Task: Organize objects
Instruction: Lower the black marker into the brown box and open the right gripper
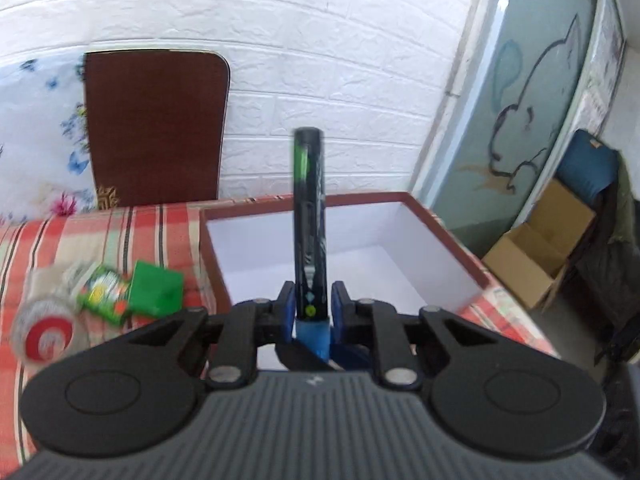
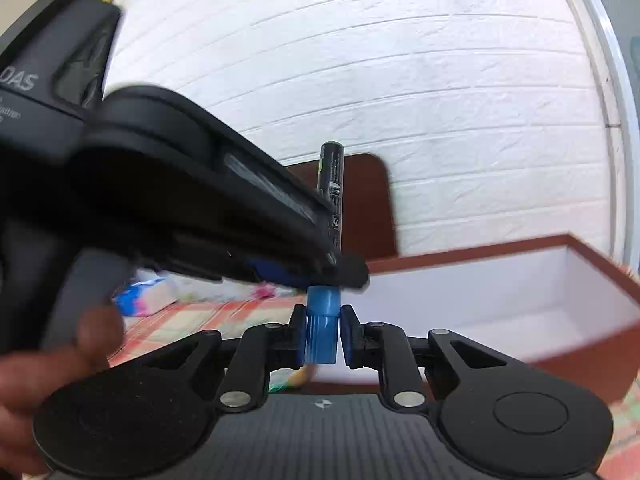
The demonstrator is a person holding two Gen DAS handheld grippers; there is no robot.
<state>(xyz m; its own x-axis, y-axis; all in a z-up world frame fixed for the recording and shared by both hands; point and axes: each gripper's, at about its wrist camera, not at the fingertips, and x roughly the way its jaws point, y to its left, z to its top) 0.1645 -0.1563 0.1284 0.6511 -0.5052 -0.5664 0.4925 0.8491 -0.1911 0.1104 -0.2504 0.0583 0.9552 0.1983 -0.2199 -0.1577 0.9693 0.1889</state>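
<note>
A black marker (image 1: 309,216) with a blue cap (image 1: 314,334) stands upright, held by both grippers. My left gripper (image 1: 313,308) is shut on the marker's black barrel just above the cap. My right gripper (image 2: 324,334) is shut on the blue cap (image 2: 322,328) below it. In the right wrist view the left gripper (image 2: 344,270) crosses from the left and clamps the barrel (image 2: 331,184). Behind the marker sits an open brown box (image 1: 448,236) with a white inside, seen also in the right wrist view (image 2: 600,352).
A green carton (image 1: 132,294) and a clear bottle with a red cap (image 1: 44,328) lie on the striped cloth (image 1: 100,236) left of the box. A brown board (image 1: 156,128) leans on the white brick wall. A cardboard box (image 1: 536,256) stands on the floor at right.
</note>
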